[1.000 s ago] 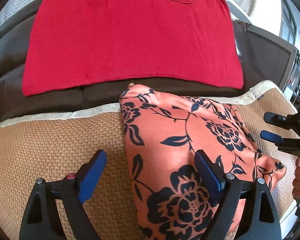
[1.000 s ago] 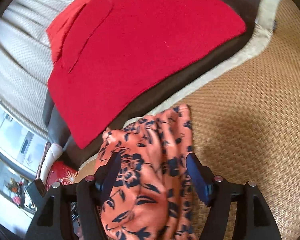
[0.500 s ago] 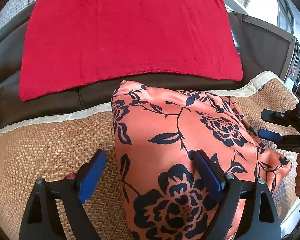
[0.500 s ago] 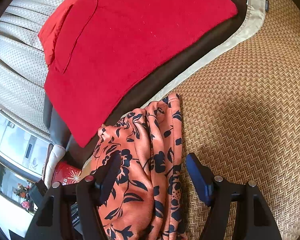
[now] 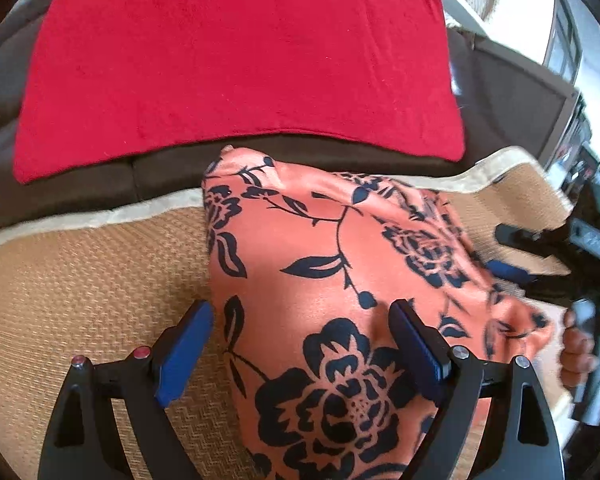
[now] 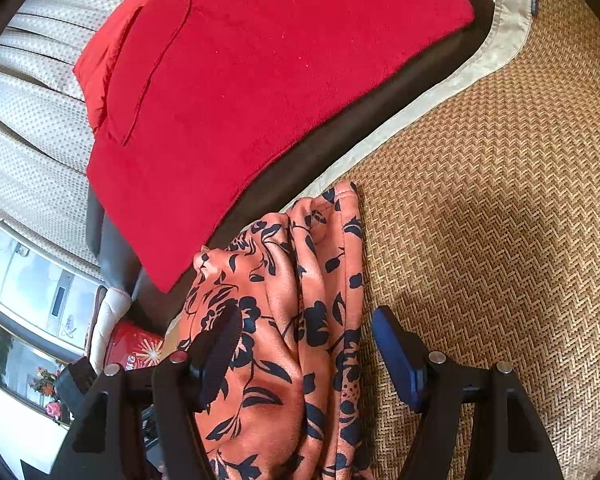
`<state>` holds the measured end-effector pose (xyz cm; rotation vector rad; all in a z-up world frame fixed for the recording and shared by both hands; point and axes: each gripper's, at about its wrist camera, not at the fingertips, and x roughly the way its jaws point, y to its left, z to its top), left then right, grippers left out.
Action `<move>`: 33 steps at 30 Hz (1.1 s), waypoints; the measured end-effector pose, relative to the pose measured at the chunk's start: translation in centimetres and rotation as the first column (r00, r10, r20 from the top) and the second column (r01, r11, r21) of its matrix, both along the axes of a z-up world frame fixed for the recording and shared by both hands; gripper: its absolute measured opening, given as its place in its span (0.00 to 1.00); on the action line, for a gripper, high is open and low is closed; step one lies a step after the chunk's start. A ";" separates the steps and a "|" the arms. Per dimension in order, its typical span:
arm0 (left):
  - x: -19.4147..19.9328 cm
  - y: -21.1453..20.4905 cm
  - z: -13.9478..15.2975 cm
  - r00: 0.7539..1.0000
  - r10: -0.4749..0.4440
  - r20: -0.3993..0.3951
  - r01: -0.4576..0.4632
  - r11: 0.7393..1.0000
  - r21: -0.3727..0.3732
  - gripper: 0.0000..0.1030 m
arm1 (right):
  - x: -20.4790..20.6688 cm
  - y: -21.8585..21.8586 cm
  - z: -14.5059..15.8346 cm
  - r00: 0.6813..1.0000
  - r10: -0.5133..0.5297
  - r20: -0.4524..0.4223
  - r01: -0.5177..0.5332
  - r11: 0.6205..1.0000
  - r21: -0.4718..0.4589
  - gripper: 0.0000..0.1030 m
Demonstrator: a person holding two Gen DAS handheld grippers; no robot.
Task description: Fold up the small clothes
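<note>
An orange garment with a black flower print [image 5: 324, 280] lies folded on a woven straw mat [image 5: 80, 280]. My left gripper [image 5: 300, 344] is open, low over the garment's near end, its jaws straddling the left part of the cloth. In the right wrist view the same garment [image 6: 284, 320] lies bunched in ridges between the jaws of my open right gripper [image 6: 304, 344]. The right gripper also shows in the left wrist view [image 5: 528, 252] at the garment's right edge, held by a hand.
A red towel [image 5: 236, 60] covers the dark sofa [image 5: 100, 184] behind the mat; it also shows in the right wrist view [image 6: 268, 72]. A cream-trimmed mat edge [image 6: 440, 96] runs along the sofa. Furniture and a window stand beyond.
Both grippers have moved closer over the garment, which fills more of each view. The cloth has shifted left under the left gripper. Both jaws stay open.
</note>
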<state>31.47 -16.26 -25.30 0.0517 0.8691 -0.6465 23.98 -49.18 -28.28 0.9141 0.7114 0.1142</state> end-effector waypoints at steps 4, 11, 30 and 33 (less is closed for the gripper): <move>1.6 1.9 -0.4 0.991 -0.023 -0.132 0.006 0.992 -0.129 0.87 | -0.4 -0.4 -0.1 1.000 -0.004 0.001 0.004 1.000 0.017 0.70; 3.3 2.8 -2.4 0.938 -0.050 -0.342 -0.043 0.965 -0.259 0.87 | -0.3 -1.0 -1.2 1.000 0.001 -0.018 0.000 0.998 0.059 0.70; 3.1 2.3 -3.8 0.913 -0.039 -0.405 -0.061 0.971 -0.233 0.76 | 2.8 3.6 -2.4 0.992 0.118 -0.042 -0.117 0.993 0.029 0.72; 3.1 2.6 -3.9 0.918 -0.040 -0.395 -0.058 0.971 -0.233 0.73 | 3.3 5.1 -2.2 0.990 0.135 -0.039 -0.135 0.991 -0.011 0.72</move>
